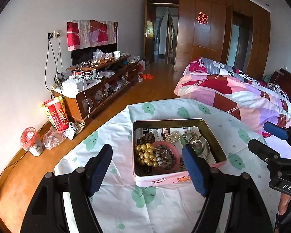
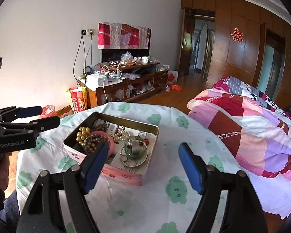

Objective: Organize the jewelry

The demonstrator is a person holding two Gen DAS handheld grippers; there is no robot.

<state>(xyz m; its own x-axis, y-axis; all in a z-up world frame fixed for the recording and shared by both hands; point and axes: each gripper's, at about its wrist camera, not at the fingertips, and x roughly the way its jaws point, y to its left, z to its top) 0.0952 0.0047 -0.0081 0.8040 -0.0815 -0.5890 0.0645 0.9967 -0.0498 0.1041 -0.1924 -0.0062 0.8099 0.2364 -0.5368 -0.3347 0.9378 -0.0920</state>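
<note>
Left gripper [image 1: 147,167]: jaws spread wide, nothing held | right gripper [image 2: 143,167]: jaws spread wide, nothing held | tin box [image 1: 181,179]: bead bracelets [image 1: 153,155] contained, set on tablecloth [image 1: 126,209].

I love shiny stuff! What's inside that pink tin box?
Inside the pink tin box: gold bead bracelet, grey bead bracelet, pink bangle, white pearl bracelet, green bangle, over printed paper. Anything underneath is hidden.

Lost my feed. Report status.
Left gripper and right gripper open, empty. Jewelry piled in tin on table. Nothing in the way.
</note>
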